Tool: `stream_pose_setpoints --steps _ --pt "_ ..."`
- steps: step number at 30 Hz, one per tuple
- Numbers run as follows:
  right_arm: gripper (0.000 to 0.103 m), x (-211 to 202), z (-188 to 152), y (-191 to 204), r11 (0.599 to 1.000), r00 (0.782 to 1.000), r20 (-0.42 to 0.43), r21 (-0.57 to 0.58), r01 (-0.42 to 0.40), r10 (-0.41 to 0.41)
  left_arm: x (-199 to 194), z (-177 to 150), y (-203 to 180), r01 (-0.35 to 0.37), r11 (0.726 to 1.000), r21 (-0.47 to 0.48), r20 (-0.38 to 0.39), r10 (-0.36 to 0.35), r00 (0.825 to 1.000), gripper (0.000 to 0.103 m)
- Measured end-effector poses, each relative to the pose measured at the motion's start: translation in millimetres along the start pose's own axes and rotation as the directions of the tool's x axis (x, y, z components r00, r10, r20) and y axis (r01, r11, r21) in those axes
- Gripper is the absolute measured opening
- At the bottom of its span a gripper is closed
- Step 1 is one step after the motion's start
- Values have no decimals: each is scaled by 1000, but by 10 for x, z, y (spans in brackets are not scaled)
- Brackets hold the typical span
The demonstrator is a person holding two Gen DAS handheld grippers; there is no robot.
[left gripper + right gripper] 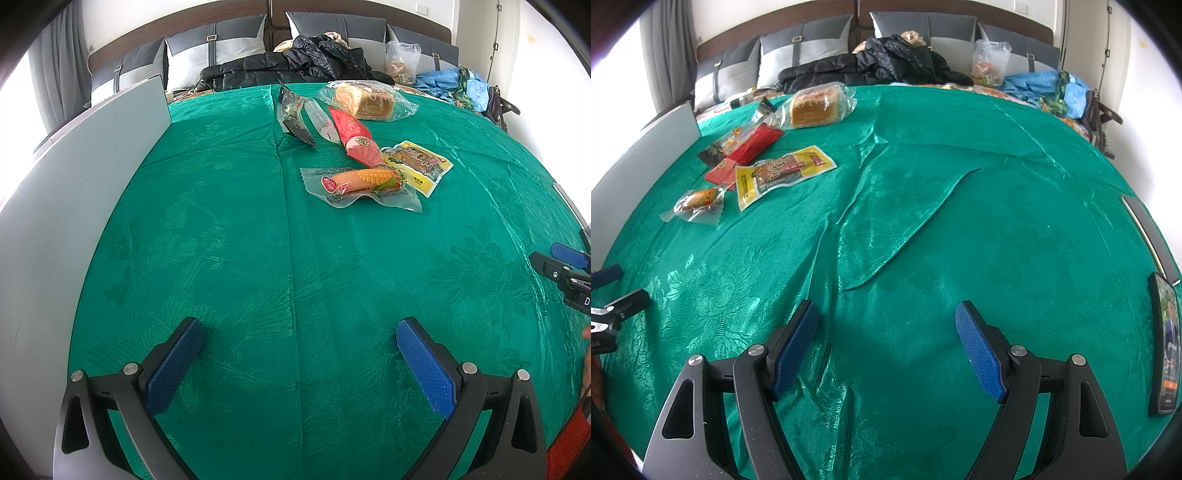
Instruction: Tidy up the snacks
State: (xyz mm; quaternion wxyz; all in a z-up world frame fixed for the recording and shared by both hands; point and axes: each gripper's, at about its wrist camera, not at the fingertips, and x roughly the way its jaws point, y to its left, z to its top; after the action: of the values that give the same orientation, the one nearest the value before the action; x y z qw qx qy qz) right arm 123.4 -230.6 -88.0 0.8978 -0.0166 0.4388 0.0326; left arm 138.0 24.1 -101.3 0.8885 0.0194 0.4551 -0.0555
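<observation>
Several snacks lie on a green cloth [258,240]. In the left wrist view: a corn sausage pack [360,186], a yellow packet [417,166], a red packet [354,134], a clear packet [321,118], a dark packet [293,116] and bagged bread [365,100]. In the right wrist view they lie far left: sausage [696,206], yellow packet [779,171], red packet [744,153], bread [814,105]. My left gripper [300,363] is open and empty, near the front. My right gripper [886,349] is open and empty, right of the snacks.
A grey-white board [74,184] stands along the cloth's left side. A phone [1165,347] lies at the right edge. A black jacket [295,62], pillows and bags lie behind. The right gripper shows at the left view's right edge [565,269].
</observation>
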Motion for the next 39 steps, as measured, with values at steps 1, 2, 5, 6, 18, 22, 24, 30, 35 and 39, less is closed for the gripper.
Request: stream_pose_setpoints --steps 1,2,5,6,18,22,24,30,35,39 --pt "80 -1 0 -2 1000 1000 0 0 0 0 0 0 0 0 1000 0 0 0 1000 103" --pt "80 -3 0 -4 1000 1000 0 0 0 0 1 0 -1 0 1000 0 0 0 1000 103" --pt "80 -4 -1 -4 1000 1000 0 0 0 0 6 0 -1 0 1000 0 0 0 1000 103" --pt "80 -5 -1 -6 1000 1000 0 0 0 0 3 0 -1 0 1000 0 0 0 1000 103" --pt "80 -12 -3 -4 1000 1000 0 1 -1 1 11 0 -4 0 1000 0 0 0 1000 103" --pt "81 -11 -3 2 1000 1000 -1 4 4 -4 14 1 -7 0 1000 0 0 0 1000 103" --pt "85 13 30 2 1000 1000 -12 7 21 -21 8 -1 -6 0 1000 0 0 0 1000 103" --pt "92 354 473 -81 995 996 -58 70 69 -65 10 0 -8 0 1000 0 -1 0 1000 103" --pt "96 592 752 -149 988 995 -37 114 101 -97 13 1 -9 -2 1000 -1 0 2 1000 103" --pt "96 567 730 -138 988 995 -37 121 99 -95 4 -6 -6 -3 1000 -2 -1 3 1000 103"
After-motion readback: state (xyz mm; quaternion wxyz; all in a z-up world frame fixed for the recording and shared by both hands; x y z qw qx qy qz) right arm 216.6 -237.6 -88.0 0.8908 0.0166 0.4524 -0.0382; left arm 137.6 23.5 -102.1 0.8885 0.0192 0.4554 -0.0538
